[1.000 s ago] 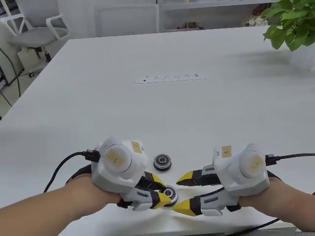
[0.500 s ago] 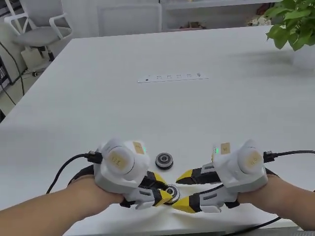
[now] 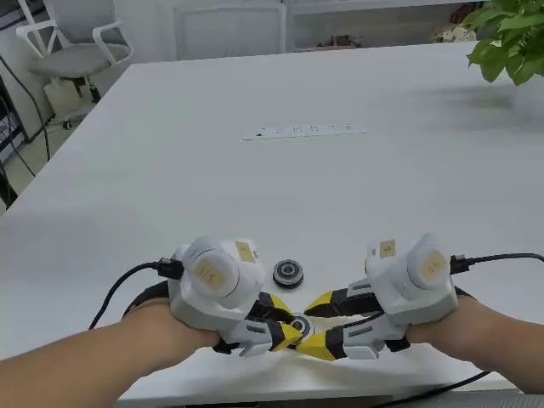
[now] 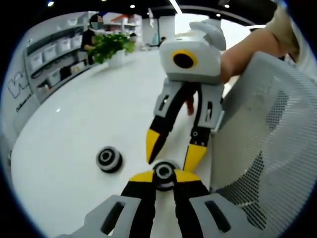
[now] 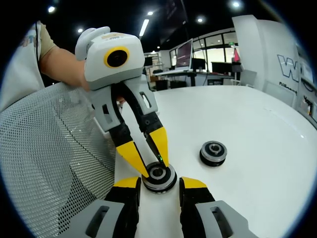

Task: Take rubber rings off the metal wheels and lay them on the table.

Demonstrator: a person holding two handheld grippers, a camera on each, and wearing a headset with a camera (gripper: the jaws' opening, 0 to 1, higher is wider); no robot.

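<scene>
The right gripper has come, jaws apart, around the wheel the left gripper clamps.

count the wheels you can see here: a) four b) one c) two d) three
c: a held wheel sits in the left gripper, and a loose wheel lies on the table beside it.

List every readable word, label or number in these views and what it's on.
"W": large grey letter on the white wall panel; rest cut off.
Beige sticker on the white left gripper: blurred.
Beige sticker on the white right gripper: blurred.
White power strip markings: too small.
Black-ringed metal wheel in left tongs: none legible.
</scene>
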